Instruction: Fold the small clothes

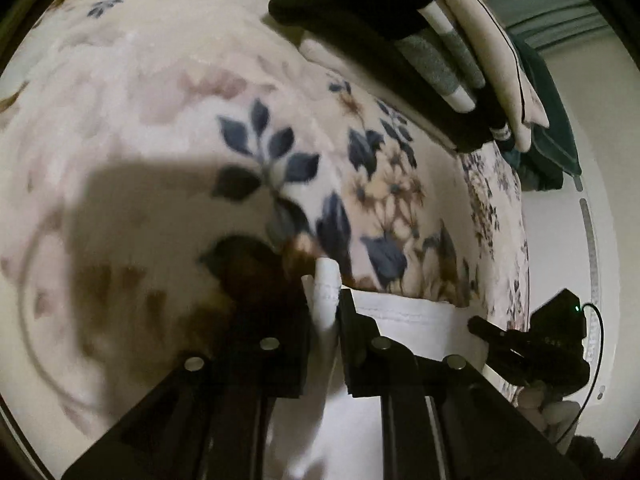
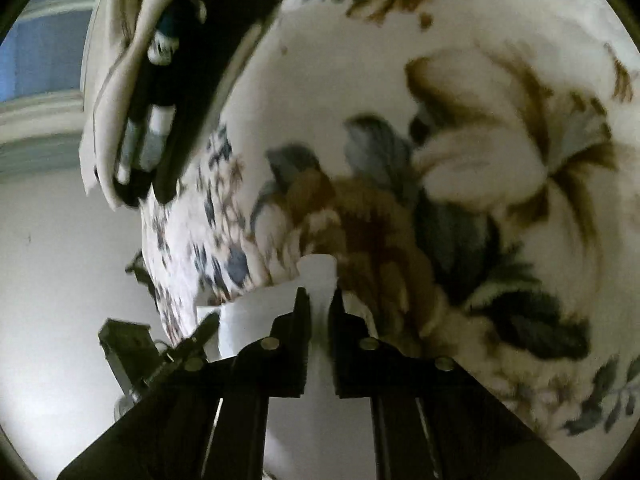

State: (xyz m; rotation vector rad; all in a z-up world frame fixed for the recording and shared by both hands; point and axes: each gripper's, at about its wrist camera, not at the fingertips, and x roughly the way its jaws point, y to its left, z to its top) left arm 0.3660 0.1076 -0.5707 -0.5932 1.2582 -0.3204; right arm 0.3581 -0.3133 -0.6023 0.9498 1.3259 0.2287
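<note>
Both claws closed on cloth. My left claw (image 1: 325,300) pinches a bunched corner of the white garment (image 1: 400,320); a tuft of hem pokes out past the fingertips. My right claw (image 2: 319,300) grips the other corner of the same garment (image 2: 256,316) the same way, jaws nearly together with only fabric between them.

Garment position: lifted off the floral blanket (image 1: 160,120), its top edge stretched between my two claws. From the left wrist the edge runs off to the right, toward the right claw (image 1: 486,328); from the right wrist it runs off to the left, toward the left claw (image 2: 206,326). So the long axis lies claw to claw, and the rest of the cloth falls away below the fingers, out of sight. Neither hand is nearer; each holds one end.

Pose: both claws point forward over the blanket, roughly level. Frames are blurred, so I judge both are in motion.

Far edge of the blanket: a stack of folded clothes (image 1: 400,32), dark and pale pieces.

Judgement: garment is being carried out to lay flat before the fold. Watch the edge tension.
</note>
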